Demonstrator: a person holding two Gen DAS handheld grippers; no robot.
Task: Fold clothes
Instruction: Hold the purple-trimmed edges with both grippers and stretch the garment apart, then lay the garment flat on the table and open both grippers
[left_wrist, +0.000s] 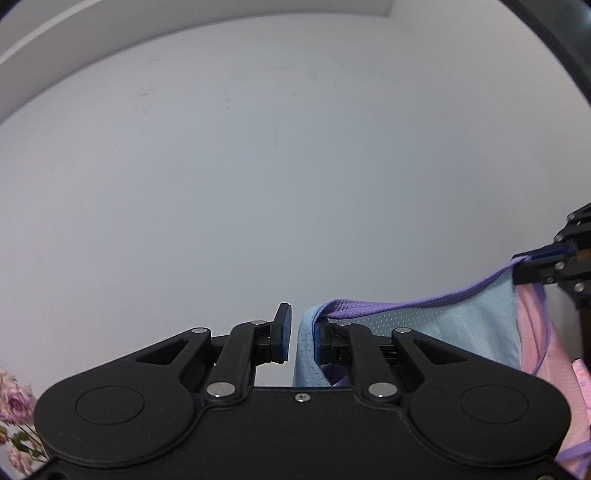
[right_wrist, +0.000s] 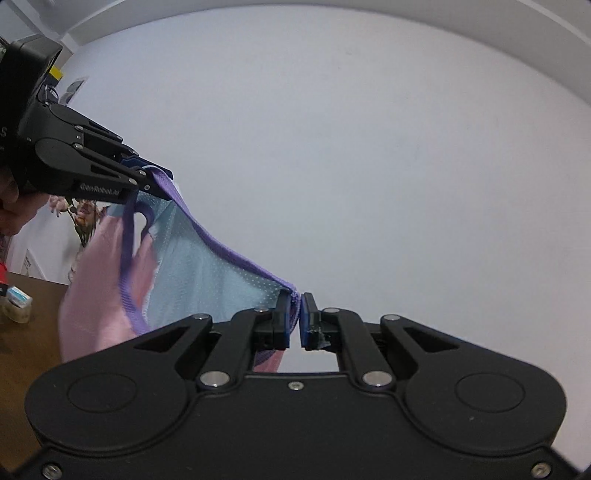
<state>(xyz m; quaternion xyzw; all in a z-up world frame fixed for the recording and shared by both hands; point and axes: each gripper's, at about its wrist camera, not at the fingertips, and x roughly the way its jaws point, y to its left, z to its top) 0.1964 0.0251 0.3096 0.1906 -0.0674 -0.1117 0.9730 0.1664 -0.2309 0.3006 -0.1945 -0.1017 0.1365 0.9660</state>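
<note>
A light blue and pink mesh garment with purple trim hangs in the air, stretched between both grippers in front of a white wall. In the left wrist view my left gripper is shut on the garment at its purple-edged top corner, with blue cloth filling the gap between the pads. At the right edge of that view, my right gripper pinches the other end of the trim. In the right wrist view my right gripper is shut on the cloth's corner. My left gripper clamps the trim at the upper left.
A brown wooden table lies low on the left with a small light blue box on it. Pink flowers stand at the left, and are also seen behind the garment as flowers. A hand holds the left gripper.
</note>
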